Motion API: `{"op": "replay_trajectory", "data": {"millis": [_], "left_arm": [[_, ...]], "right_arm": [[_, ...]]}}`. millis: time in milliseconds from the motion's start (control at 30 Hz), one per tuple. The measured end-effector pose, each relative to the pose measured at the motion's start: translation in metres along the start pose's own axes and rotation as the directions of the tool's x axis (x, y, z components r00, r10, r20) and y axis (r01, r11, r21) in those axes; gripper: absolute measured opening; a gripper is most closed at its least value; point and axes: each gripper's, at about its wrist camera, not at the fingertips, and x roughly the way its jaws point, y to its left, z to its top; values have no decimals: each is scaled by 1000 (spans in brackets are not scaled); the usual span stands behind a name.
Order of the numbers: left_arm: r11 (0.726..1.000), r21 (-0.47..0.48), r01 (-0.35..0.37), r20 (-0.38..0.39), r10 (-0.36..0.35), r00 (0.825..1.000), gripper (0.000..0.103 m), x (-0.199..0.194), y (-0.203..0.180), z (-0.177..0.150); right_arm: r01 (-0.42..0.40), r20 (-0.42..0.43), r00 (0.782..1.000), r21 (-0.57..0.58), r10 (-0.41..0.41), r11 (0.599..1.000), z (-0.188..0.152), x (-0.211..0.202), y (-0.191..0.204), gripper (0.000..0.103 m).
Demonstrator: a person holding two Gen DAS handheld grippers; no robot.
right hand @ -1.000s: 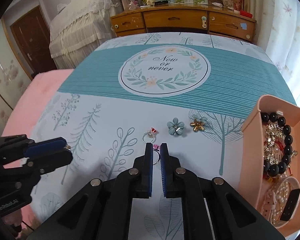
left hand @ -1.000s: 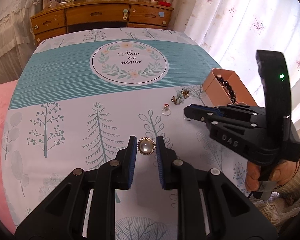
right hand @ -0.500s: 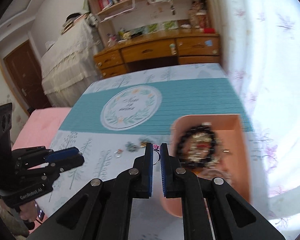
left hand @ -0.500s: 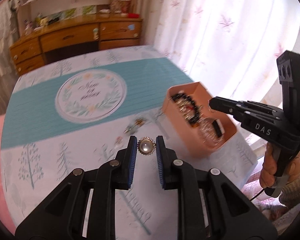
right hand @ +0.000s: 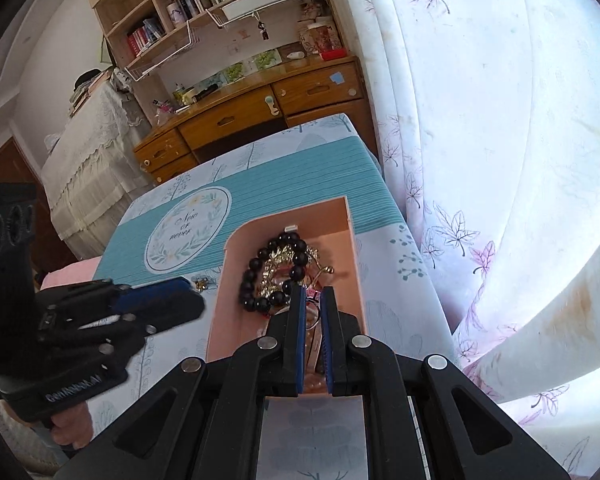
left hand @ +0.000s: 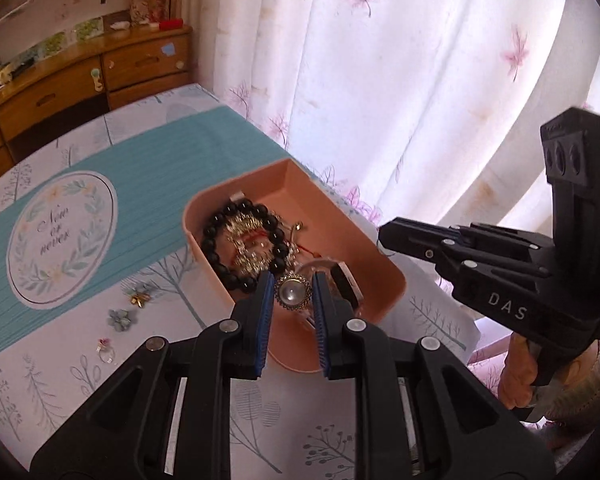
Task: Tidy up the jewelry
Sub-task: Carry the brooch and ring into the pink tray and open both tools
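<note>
My left gripper [left hand: 292, 280] is shut on a round pearl brooch [left hand: 293, 293] with a gold rim, held over the near end of the pink box [left hand: 300, 184]. My right gripper [right hand: 313, 294] is shut on a small silver ring [right hand: 315, 307] with a pink stone, above the same pink box [right hand: 340, 216]. Inside the box lie a black bead bracelet [left hand: 220, 236], gold chains and a watch. Each gripper shows in the other's view: the right gripper [left hand: 382, 236] at the box's right side, the left gripper [right hand: 198, 304] at its left side.
On the tree-print tablecloth left of the box lie a gold flower piece [left hand: 140, 298], a blue flower piece [left hand: 120, 317] and a ring with a red stone [left hand: 106, 350]. A leaf-print curtain [left hand: 420, 80] hangs just past the table's right edge. A wooden dresser [right hand: 260, 108] stands behind.
Both grippers have swung right from the loose jewelry on the cloth to above the pink box, rolling as they went. Each keeps its grip on its piece.
</note>
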Motion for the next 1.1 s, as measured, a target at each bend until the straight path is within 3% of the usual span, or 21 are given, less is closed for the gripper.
{"op": "replay_trajectory", "data": {"millis": [367,433,500,733,1100], "left_arm": [[1000,8,-6,-56,6,998,21,7,1,-22],[1000,2,-18,-46,18,999,42,1,5,-26],[999,-11,-33,-26,33,999,54,-10,11,-30],[986,-102,-133,12,135,991,54,-52,46,-57],[924,-296,-242,-5,252,968,54,-91,115,-102]], "right_arm": [[-75,-28,997,-28,74,997,-11,21,24,7],[-88,-34,996,-40,87,995,-11,25,33,7],[-99,-42,994,-51,97,994,-11,28,40,7],[-140,-89,987,-93,132,986,-18,45,66,7],[-125,-192,975,-65,111,990,-20,81,78,9]]}}
